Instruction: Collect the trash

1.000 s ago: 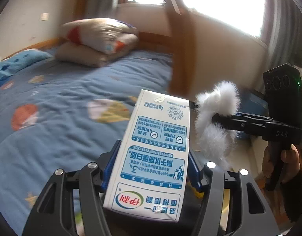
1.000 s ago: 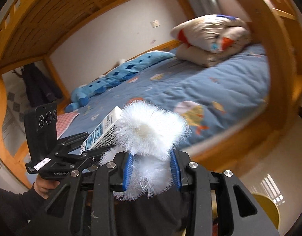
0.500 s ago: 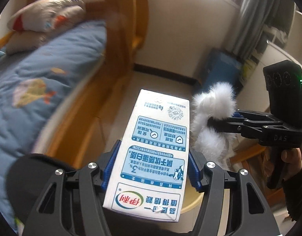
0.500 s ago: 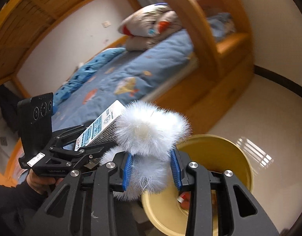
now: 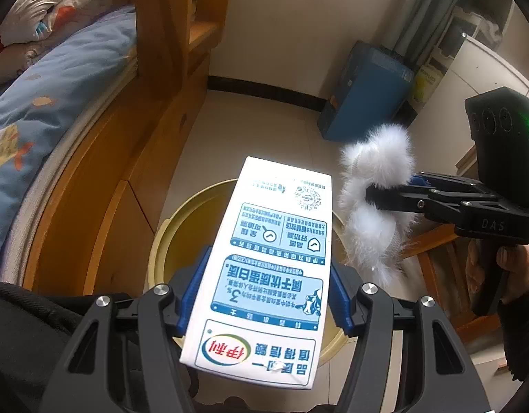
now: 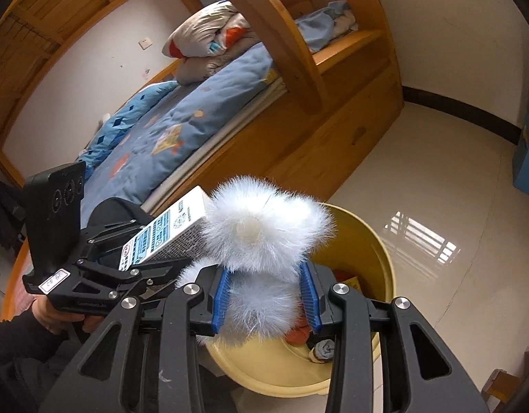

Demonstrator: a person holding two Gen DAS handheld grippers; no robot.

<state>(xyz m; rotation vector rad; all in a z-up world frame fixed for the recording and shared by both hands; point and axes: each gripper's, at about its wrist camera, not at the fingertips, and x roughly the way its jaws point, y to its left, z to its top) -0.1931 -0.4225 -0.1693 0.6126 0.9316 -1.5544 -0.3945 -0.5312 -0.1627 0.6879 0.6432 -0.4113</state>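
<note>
both tongs now over yellow bin (image 6: 374, 241) beside bed (image 6: 298, 144), left tongs (image 5: 264, 304) clamping milk carton (image 5: 271, 261), right tongs (image 6: 266, 297) opening around white fluff (image 6: 264, 234)

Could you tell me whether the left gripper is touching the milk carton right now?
Touching. The left wrist view shows the left gripper with its blue pads pressed against both sides of the milk carton.

Milk carton (image 5: 271, 265) is held betw. the pads of the left gripper (image 5: 264, 296), directly above the bin (image 6: 364, 241) on the floor. Fluffy item (image 6: 264, 237) is kept in the right gripper (image 6: 266, 296), just right of the carton, also over the bin. Bits of trash are seen inside the bin. Bed (image 5: 57, 96) is set to the left, a box (image 5: 364, 93) behind by the wall.
</note>
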